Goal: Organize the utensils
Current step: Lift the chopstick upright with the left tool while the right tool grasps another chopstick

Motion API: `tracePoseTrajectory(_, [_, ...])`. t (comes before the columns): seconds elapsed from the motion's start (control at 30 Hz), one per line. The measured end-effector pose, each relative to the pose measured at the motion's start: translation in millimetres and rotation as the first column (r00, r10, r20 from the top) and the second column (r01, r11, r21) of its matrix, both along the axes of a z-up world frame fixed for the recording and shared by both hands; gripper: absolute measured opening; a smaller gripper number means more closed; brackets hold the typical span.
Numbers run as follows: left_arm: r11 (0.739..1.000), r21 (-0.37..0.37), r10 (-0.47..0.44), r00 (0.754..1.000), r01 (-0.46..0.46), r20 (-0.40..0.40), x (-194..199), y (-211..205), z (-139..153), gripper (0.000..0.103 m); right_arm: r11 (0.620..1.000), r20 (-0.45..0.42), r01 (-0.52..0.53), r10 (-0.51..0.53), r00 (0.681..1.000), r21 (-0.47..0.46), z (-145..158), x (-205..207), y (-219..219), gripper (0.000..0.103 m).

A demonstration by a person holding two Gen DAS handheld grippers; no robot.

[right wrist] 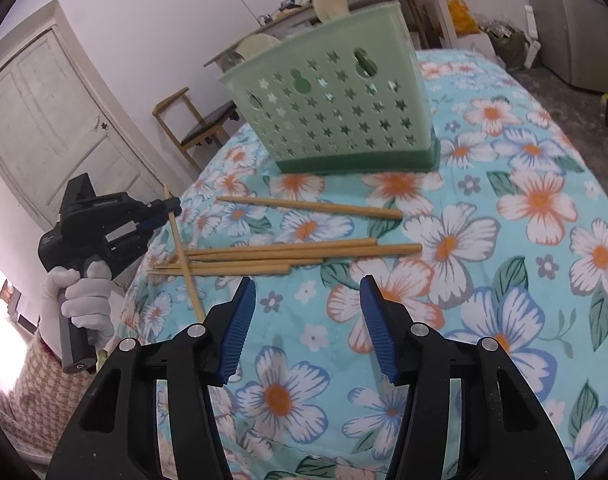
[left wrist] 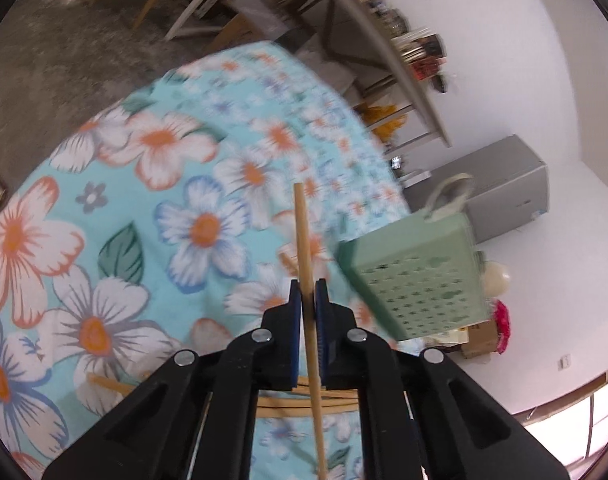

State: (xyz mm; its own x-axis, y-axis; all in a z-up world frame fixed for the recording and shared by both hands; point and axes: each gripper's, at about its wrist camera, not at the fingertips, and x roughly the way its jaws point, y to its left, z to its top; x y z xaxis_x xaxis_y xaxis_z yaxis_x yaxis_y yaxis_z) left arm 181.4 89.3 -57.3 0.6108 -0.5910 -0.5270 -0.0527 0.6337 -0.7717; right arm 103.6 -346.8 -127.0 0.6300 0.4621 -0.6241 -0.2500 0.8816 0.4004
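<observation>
My left gripper (left wrist: 308, 288) is shut on one wooden chopstick (left wrist: 304, 232), held nearly upright above the table; it also shows in the right wrist view (right wrist: 175, 206) with the chopstick (right wrist: 183, 264) crossing the pile. Several chopsticks (right wrist: 304, 250) lie loose on the flowered cloth, with another one (right wrist: 308, 207) nearer the holder. The green perforated utensil holder (right wrist: 336, 100) stands upright beyond them and shows in the left wrist view (left wrist: 420, 276) to the right of my fingers. My right gripper (right wrist: 308, 320) is open and empty, just short of the pile.
The table has a blue flowered cloth (right wrist: 504, 240). A wooden chair (right wrist: 195, 124) and a door (right wrist: 51, 120) stand beyond its far left edge. A shelf with clutter (left wrist: 404, 60) and a grey cabinet (left wrist: 500, 188) line the wall.
</observation>
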Motion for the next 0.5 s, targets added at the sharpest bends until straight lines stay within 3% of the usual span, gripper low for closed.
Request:
tracePoseTrajectory(0.13, [1.000, 0.002, -0.005, 0.997, 0.005, 0.076, -9.7, 0.4, 18.5, 0.005, 0.999, 0.027, -0.015, 0.016, 0.999, -0.042, 7.4, 0.4, 6.5, 0.045])
tracePoseTrajectory(0.2, [0.999, 0.039, -0.007, 0.992, 0.002, 0.127, -16.5, -0.2, 30.3, 0.005, 0.997, 0.051, -0.032, 0.035, 0.998, -0.065, 14.4, 3.5, 11.9, 0.042])
tracePoseTrajectory(0.33, [0.991, 0.131, -0.016, 0.976, -0.013, 0.218, -31.0, -3.8, 48.7, 0.005, 0.985, 0.102, -0.119, 0.132, 0.986, -0.123, 32.5, 17.5, 33.2, 0.030])
tracePoseTrajectory(0.5, [0.988, 0.151, -0.017, 0.965, -0.023, 0.263, -40.5, 0.4, 60.2, 0.005, 0.945, 0.138, -0.252, 0.283, 0.949, -0.208, 48.3, 47.2, 75.8, 0.029])
